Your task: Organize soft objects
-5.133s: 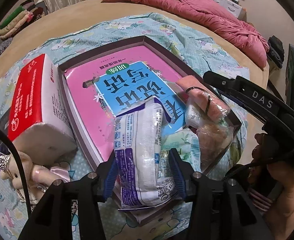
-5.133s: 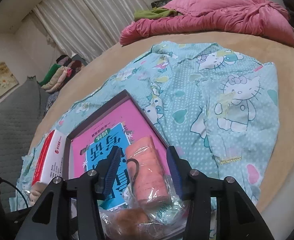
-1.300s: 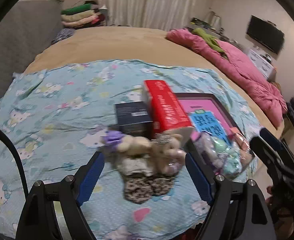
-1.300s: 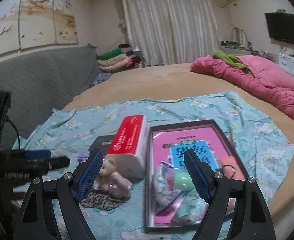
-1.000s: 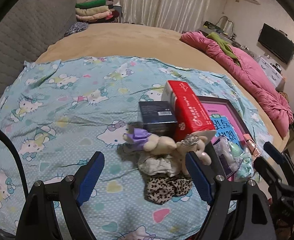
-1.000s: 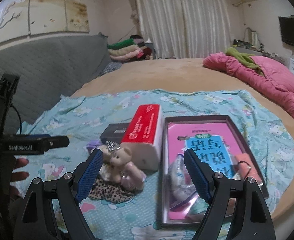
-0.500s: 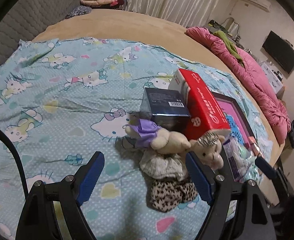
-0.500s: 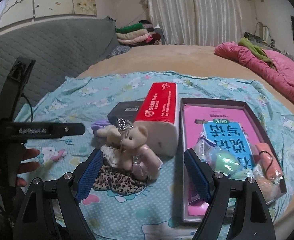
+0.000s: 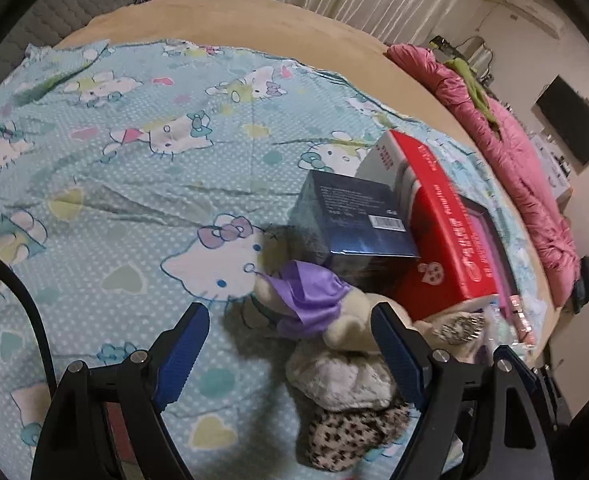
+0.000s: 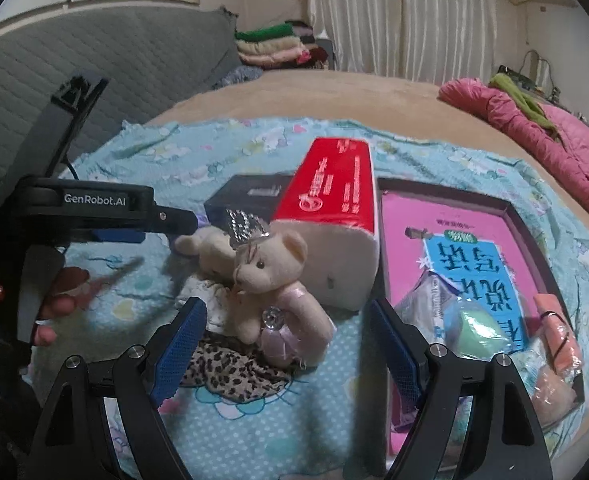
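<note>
Both grippers have dropped toward the pile of soft toys on the bed, after the wrapped packets went into the pink-lined box (image 10: 510,216). The left gripper (image 9: 290,350) hangs open over a cream plush in a purple cape (image 9: 314,300); the right gripper (image 10: 286,340) stands equally wide, empty, framing a crowned teddy bear (image 10: 274,280) that leans beside a red tissue pack (image 10: 334,220). The toys look to be next for sorting. A pale cloth and a leopard-print cloth (image 10: 230,368) lie under the plush, their shapes hard to read; the dark box (image 9: 354,216) behind is partly hidden, and blur softens the near edges.
</note>
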The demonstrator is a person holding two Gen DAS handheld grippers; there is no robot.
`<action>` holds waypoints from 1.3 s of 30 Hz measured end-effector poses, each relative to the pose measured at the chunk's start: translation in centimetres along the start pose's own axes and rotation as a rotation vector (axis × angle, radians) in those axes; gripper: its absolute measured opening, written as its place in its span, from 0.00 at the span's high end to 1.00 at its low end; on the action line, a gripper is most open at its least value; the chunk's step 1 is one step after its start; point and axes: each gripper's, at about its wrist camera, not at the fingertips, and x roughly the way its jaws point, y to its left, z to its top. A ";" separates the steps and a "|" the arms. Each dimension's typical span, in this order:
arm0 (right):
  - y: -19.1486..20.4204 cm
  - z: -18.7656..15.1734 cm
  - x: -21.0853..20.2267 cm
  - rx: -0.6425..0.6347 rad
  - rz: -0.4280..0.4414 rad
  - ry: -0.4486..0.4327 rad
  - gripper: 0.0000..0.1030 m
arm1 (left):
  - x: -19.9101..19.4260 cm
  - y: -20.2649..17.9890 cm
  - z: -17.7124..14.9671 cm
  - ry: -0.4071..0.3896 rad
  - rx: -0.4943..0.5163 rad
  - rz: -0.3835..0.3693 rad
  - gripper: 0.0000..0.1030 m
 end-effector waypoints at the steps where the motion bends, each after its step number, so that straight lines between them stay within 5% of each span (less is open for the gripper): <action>1: 0.0 0.0 0.4 0.005 -0.007 0.009 0.18 | 0.2 0.0 0.1 0.002 0.001 -0.007 0.20; 11: -0.5 0.4 4.0 0.048 -0.006 0.083 0.19 | 1.8 0.6 0.7 0.030 -0.028 -0.062 0.20; 15: -0.5 0.4 5.0 0.050 0.001 0.101 0.42 | 2.3 0.7 0.8 0.038 -0.035 -0.080 0.20; 22: -0.8 0.1 5.2 0.057 0.034 0.102 0.55 | 3.2 0.5 0.9 0.045 -0.055 -0.103 0.21; 29: -1.0 0.0 4.8 0.064 0.052 0.097 0.56 | 4.2 1.5 0.6 0.065 -0.147 -0.222 0.39; 39: -1.2 0.1 3.8 0.069 0.061 0.074 0.56 | 3.1 0.7 0.5 0.019 -0.091 -0.210 0.50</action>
